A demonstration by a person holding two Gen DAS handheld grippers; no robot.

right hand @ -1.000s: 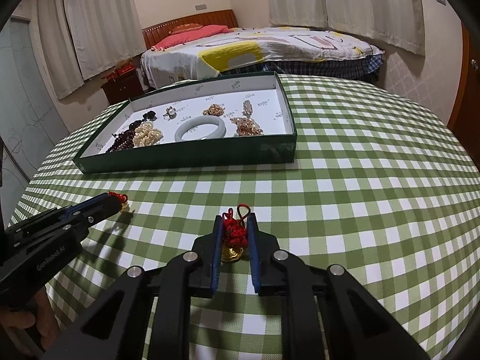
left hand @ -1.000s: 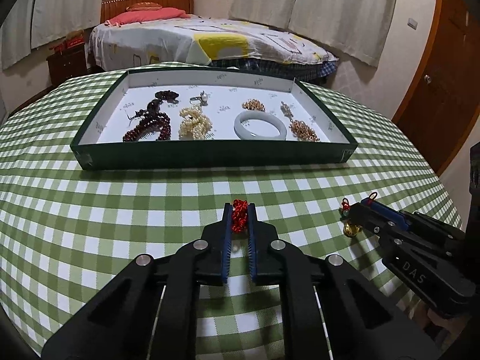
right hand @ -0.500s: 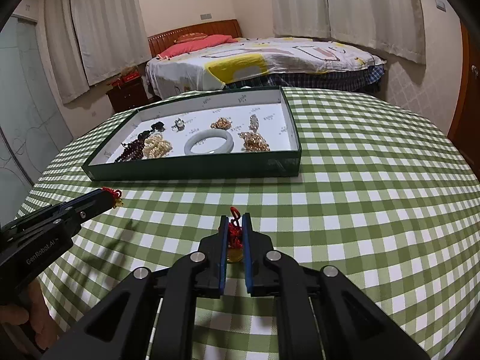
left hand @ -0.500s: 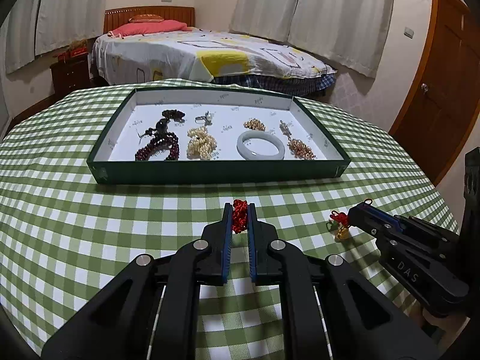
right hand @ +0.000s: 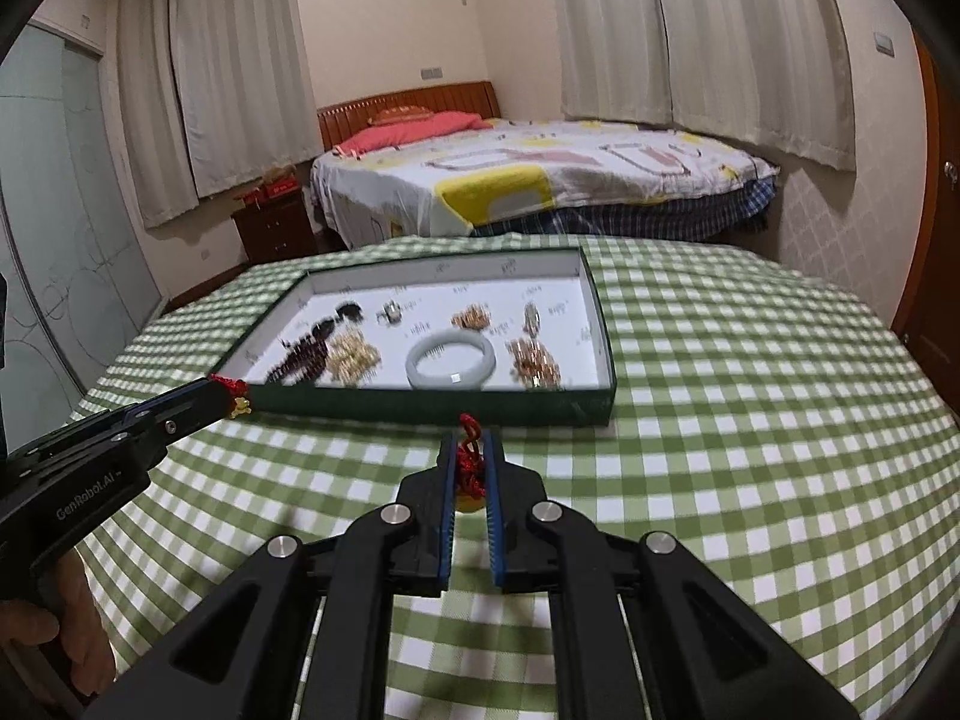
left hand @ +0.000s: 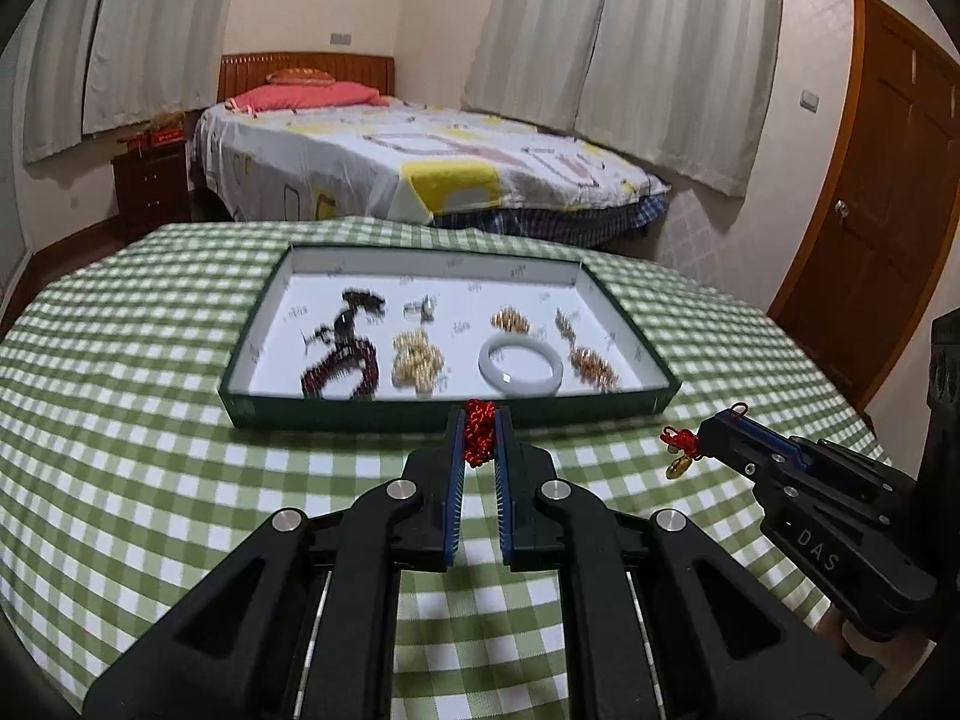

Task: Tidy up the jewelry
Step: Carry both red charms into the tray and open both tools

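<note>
Both grippers have risen off the tabletop since the earlier frames, each carrying its charm clear of the cloth. Left gripper [left hand: 480,438]: jaws closed tight on a red knotted-cord charm [left hand: 480,429], the braid standing upright between the blue ribbed pads. Right gripper [right hand: 470,462]: jaws likewise pinched shut on a second red-cord charm [right hand: 469,465], a small gold bead hanging free below the knot. Relation governing the coming move, in my judgement: the green tray [left hand: 420,414] lies straight ahead of both sets of jaws, its long axis running crosswise to them, its near wall just beyond the fingertips; neither hand appears clearly nearer. Tray is a shallow card box, dark green outside, white-lined. Contents noted: a dark red bead strand [left hand: 339,369], a pale pearl cluster [left hand: 417,363], a smooth pale bangle [left hand: 521,365], and gold-toned clusters on the right side. Tabletop [left hand: 150,450] wears a soft green-and-white checked cloth.
</note>
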